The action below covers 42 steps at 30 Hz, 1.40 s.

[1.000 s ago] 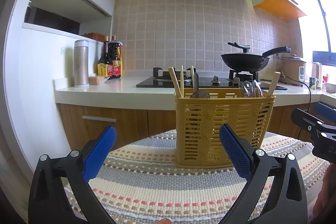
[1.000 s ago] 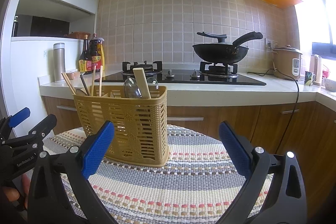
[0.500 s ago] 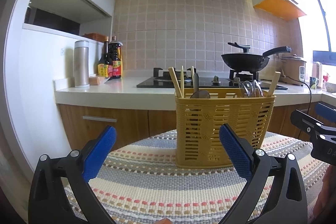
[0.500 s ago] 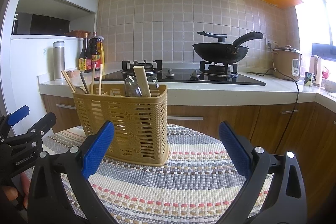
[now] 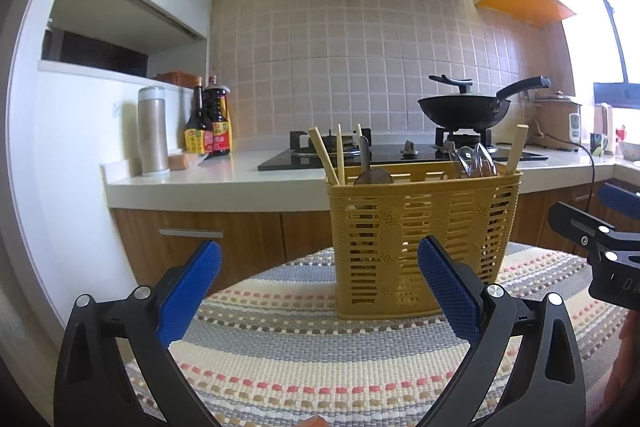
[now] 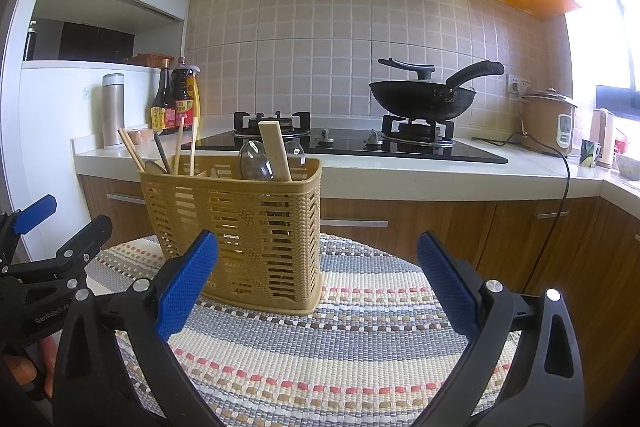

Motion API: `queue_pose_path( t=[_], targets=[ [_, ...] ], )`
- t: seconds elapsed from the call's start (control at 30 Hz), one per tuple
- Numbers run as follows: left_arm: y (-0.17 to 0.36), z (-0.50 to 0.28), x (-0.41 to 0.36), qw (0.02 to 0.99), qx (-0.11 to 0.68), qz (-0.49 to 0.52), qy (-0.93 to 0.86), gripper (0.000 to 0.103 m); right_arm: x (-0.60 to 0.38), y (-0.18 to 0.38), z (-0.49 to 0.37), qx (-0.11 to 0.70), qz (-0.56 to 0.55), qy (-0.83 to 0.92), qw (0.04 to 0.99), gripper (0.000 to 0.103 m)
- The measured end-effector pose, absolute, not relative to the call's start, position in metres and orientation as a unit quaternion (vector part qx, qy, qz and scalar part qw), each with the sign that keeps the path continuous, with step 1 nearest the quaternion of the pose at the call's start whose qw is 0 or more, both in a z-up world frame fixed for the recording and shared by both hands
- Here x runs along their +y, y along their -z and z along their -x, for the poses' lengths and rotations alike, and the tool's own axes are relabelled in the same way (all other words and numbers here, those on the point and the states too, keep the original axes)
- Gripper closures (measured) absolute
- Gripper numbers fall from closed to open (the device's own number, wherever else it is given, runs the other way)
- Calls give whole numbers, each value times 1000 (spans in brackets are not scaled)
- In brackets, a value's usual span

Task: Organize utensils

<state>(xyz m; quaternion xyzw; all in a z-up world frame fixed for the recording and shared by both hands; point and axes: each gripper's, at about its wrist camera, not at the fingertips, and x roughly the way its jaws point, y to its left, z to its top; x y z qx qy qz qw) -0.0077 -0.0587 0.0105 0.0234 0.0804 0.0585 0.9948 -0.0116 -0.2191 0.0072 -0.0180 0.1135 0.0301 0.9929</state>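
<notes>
Striped mat (image 5: 320, 359), yellow basket (image 5: 420, 239) holding chopsticks (image 5: 328, 157) and spoons (image 5: 474, 161), both tongs (image 5: 318, 291) (image 6: 318, 287) wide open, empty.

Each wrist camera looks forward, low over the mat (image 5: 304, 355), toward the stove wall. The basket (image 5: 424, 235) stands near, ahead-right of the left gripper (image 5: 318, 289), ahead-left of the right gripper (image 6: 318, 285). Both views share it.

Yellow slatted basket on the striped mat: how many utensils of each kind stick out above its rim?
Pale wooden chopsticks: 3
Clear plastic spoons: 2
Flat wooden spatula handle: 1
Grey metal handle: 1
Grey spoon bowl: 1
Total: 8
</notes>
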Motion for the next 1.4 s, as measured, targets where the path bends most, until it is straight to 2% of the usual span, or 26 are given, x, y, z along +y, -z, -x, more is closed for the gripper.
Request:
queue_pose_path(
  t=[1.4],
  targets=[
    [-13,7,-55,995,86,-12,-52,8,-216,-4,9,119,25,-31,992,8]
  ],
)
